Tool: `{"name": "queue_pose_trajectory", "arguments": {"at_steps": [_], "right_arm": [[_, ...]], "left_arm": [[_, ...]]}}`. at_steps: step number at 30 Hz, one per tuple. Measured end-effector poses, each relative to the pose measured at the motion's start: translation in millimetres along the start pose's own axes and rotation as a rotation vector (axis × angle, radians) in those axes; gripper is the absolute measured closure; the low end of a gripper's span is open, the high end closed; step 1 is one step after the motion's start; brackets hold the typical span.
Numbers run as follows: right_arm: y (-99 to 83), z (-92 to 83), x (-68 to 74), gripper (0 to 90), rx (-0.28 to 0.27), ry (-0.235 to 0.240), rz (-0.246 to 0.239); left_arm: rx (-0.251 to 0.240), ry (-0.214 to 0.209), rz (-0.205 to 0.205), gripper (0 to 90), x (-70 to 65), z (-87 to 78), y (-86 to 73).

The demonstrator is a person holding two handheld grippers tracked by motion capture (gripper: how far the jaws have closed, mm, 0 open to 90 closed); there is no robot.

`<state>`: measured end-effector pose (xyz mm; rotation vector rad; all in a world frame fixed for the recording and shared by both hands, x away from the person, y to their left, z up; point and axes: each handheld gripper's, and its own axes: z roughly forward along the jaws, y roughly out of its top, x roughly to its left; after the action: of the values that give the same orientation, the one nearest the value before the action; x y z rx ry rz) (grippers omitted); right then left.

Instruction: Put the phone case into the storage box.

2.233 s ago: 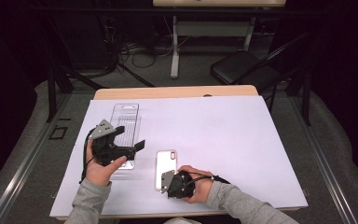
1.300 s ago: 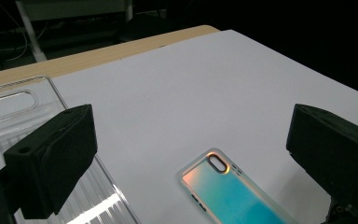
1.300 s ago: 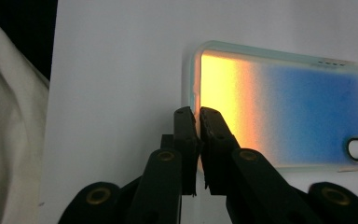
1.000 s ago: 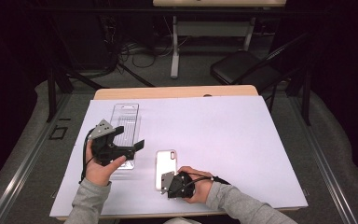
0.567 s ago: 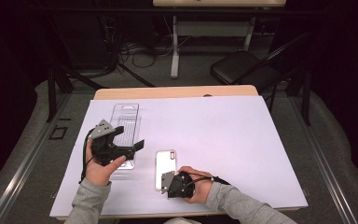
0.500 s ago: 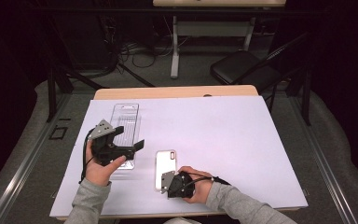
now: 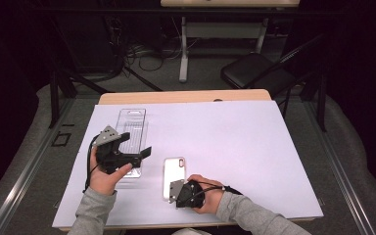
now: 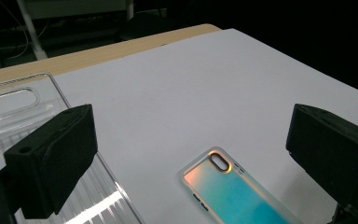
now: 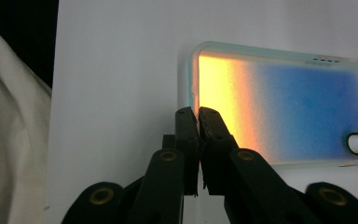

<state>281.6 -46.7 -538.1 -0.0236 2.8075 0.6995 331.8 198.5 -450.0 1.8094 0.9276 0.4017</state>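
Apparently the phone case (image 9: 279,107) is pinched at its edge by the right gripper (image 9: 198,114) for lifting; the left gripper (image 8: 186,154) is held wide.

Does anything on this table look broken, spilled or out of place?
Nothing stands out. The iridescent phone case lies flat and whole on the white sheet, and the clear plastic tray beside it looks undamaged.

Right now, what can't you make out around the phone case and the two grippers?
- Phone case: near edge behind the right gripper jaws in the right gripper view, so a pinch on its rim is unclear.
- Clear plastic tray: cut by the left gripper view's frame; left gripper covers part in the high view.
- Tray contents: glare, unreadable.
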Motion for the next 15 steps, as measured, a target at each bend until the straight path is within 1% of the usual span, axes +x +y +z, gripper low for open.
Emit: {"name": "queue_pose_trajectory", "arguments": {"at_steps": [9,11,12,13,15], "right_arm": [[0.2,-2.6,0.4,87.6,-0.009,-0.003,0.001],[0.3,-3.2,0.6,87.6,-0.008,-0.010,-0.001],[0.5,-3.8,0.0,87.6,-0.013,-0.013,-0.013],[0.4,-4.5,0.6,87.6,-0.011,-0.012,-0.003],[0.4,-5.4,0.0,87.6,-0.020,-0.018,-0.011]], "left_arm": [[0.003,0.000,0.002,2.1,0.0,0.1,-0.3],[0.003,0.000,0.000,2.2,-0.1,0.3,-0.5],[0.001,0.000,0.000,2.3,-0.2,0.7,-0.9],[0.001,0.000,0.000,2.5,-0.2,0.7,-0.9],[0.003,-0.005,-0.006,2.7,-0.2,1.3,-1.6]]}}
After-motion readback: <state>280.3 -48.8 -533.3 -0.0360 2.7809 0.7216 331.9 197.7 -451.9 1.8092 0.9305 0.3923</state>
